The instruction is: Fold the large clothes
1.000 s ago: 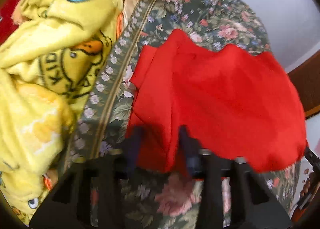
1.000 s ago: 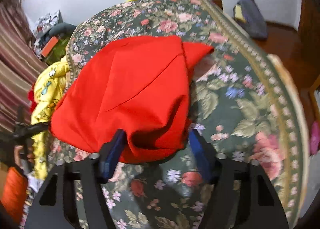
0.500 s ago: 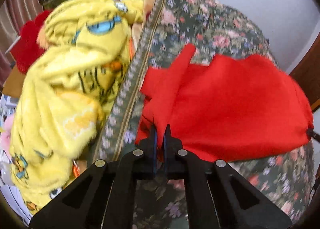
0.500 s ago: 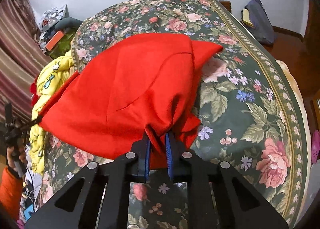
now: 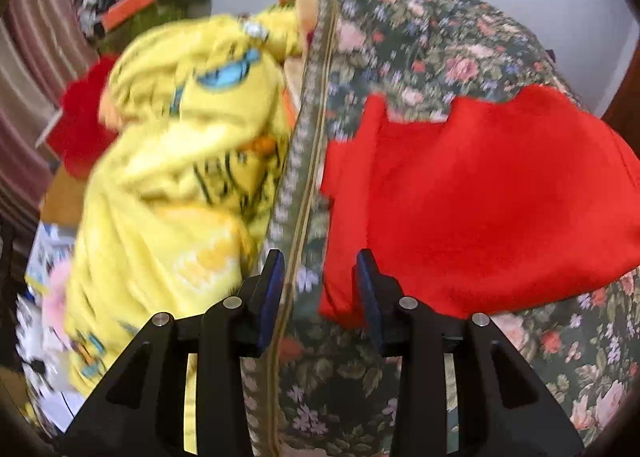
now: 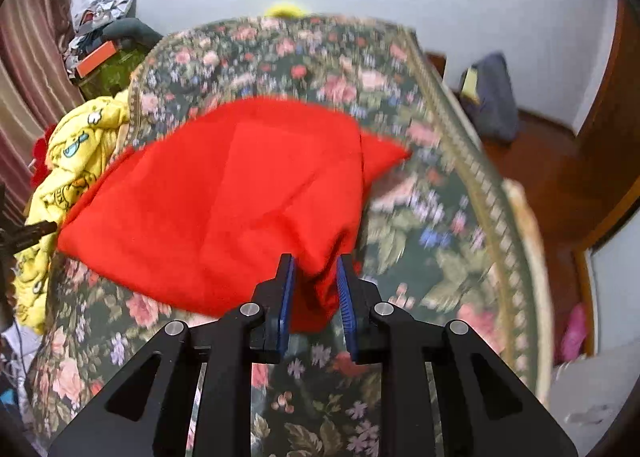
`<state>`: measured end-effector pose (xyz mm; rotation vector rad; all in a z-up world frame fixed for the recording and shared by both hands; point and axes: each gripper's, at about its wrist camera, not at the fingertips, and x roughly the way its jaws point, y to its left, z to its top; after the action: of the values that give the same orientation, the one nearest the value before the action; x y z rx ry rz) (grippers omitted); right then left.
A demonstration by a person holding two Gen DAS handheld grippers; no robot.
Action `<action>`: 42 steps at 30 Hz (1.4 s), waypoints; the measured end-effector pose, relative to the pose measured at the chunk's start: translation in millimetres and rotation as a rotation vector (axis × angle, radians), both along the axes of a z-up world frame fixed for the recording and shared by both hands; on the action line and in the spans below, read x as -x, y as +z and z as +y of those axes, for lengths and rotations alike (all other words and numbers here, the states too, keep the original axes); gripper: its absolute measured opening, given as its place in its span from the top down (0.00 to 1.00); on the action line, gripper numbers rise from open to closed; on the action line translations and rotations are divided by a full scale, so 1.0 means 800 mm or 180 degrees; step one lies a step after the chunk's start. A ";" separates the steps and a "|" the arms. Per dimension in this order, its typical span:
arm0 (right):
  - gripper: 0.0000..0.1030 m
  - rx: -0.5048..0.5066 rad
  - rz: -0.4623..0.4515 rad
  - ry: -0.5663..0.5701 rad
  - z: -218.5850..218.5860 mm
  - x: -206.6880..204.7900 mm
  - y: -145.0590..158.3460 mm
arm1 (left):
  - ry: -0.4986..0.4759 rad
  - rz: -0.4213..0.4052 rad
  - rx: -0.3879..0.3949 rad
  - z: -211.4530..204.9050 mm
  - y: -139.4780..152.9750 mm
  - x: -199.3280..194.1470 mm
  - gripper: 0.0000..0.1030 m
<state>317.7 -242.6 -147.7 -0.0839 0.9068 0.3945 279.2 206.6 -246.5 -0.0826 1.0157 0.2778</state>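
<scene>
Floral bedspread (image 6: 424, 217) covered the bed and served as work surface; white wall behind. Red garment (image 6: 224, 197) lay spread mid-bedspread, long axis running between the two tools. Right gripper (image 6: 314, 293) stood narrowly parted with a bunched corner of red cloth between its fingers, not clamped. Left gripper (image 5: 320, 289) stood wide, holding nothing, the garment's near edge just beside its right finger. Yellow blanket (image 5: 180, 161) heaped off the bedspread's left border, clear of the fold path. Judgement: right nearer for regrasp.

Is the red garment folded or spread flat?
Folded: the red garment lies doubled on the bedspread, one layer's edge crossing its top.
</scene>
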 end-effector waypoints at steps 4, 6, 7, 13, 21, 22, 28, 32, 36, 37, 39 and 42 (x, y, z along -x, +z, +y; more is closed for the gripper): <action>0.51 -0.0155 -0.0142 0.0073 0.018 -0.018 0.015 | -0.0132 -0.0029 -0.0075 -0.008 0.006 -0.036 0.45; 0.50 -0.0170 -0.0130 0.0139 0.033 -0.028 0.013 | -0.0154 0.0027 -0.0106 -0.012 -0.005 -0.062 0.43; 0.50 -0.0172 -0.0090 0.0189 0.043 -0.035 0.009 | -0.0138 0.0099 -0.0122 -0.012 -0.016 -0.078 0.43; 0.50 0.0020 0.0279 0.0353 0.079 -0.060 -0.047 | 0.0128 0.0431 0.0034 0.010 -0.077 -0.143 0.43; 0.50 0.0284 0.0183 0.0229 0.054 -0.043 -0.057 | 0.0599 0.0259 -0.0057 0.043 -0.081 -0.124 0.36; 0.49 0.0364 0.0168 0.0212 0.054 -0.041 -0.058 | 0.0622 0.0245 -0.0103 0.042 -0.076 -0.118 0.36; 0.46 0.0384 0.0257 0.0092 0.030 -0.026 -0.046 | 0.0683 0.0235 -0.0160 0.043 -0.052 -0.094 0.37; 0.46 0.0306 0.0174 0.0107 0.028 -0.014 -0.023 | 0.0468 0.0134 -0.0038 0.027 -0.021 -0.075 0.37; 0.46 0.0250 0.0040 0.0180 0.042 -0.003 0.001 | 0.0216 -0.0059 -0.0073 -0.003 0.019 -0.047 0.37; 0.46 0.0235 0.0018 0.0200 0.046 -0.001 0.005 | 0.0146 -0.0106 -0.0043 -0.010 0.028 -0.041 0.37; 0.46 0.0205 -0.0059 0.0266 0.057 0.005 0.016 | 0.0046 -0.0186 0.0042 -0.018 0.043 -0.029 0.36; 0.46 0.0136 -0.0134 0.0352 0.075 0.012 0.028 | -0.0076 -0.0248 0.0273 -0.029 0.058 -0.009 0.25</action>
<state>308.4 -182.8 -125.1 -0.1815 0.8714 0.4747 286.5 183.6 -199.8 -0.1578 0.9505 0.2077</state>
